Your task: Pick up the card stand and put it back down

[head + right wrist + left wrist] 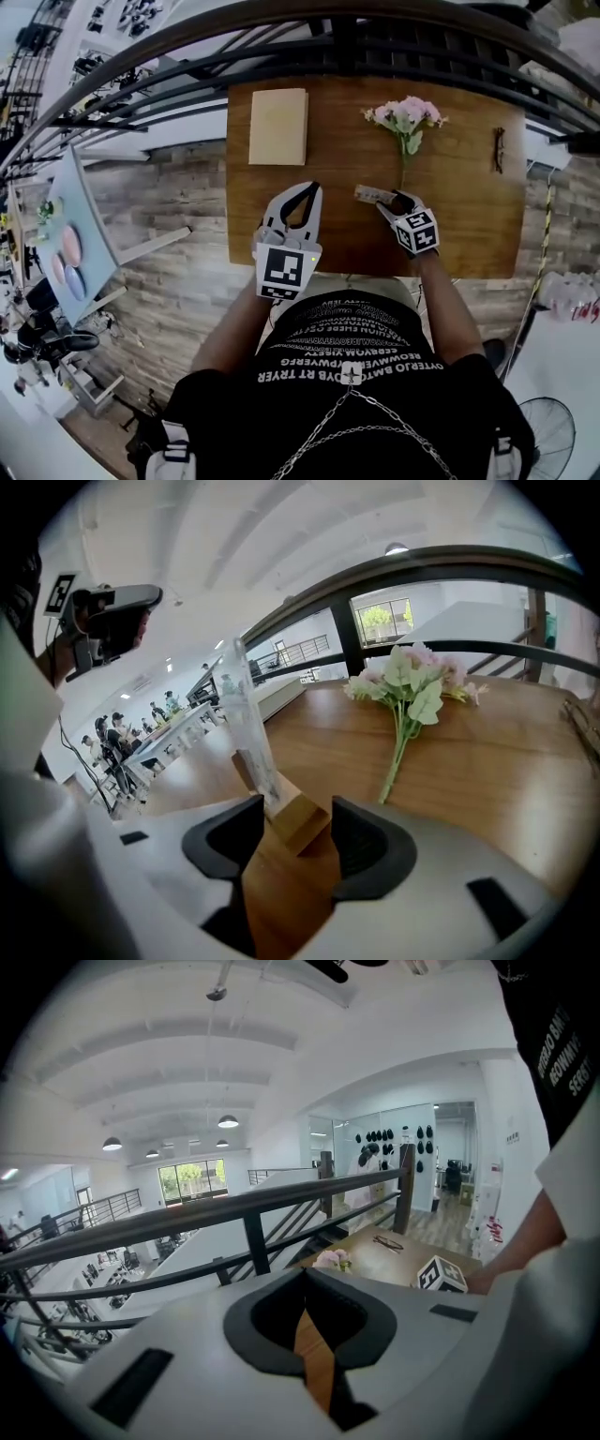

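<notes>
While the card stand point(267, 775) sits low at the near edge of the wooden table point(469, 216), just left of the stem of the pink artificial flowers point(405, 117), I'd judge the task to be at the grip. I can't tell whether the stand is about to be lifted or has just been set back. Its wooden base looks to rest on the tabletop or barely off it, with the clear sheet rising upright and slightly tilted. The right gripper point(298, 834) has its jaws partway in, one pad on each side of that base and, as far as I can see, pressing on it. The left gripper point(305, 192) hangs idle over the table's front edge, well below the tan notebook point(278, 127), its jaws brought together on nothing.
</notes>
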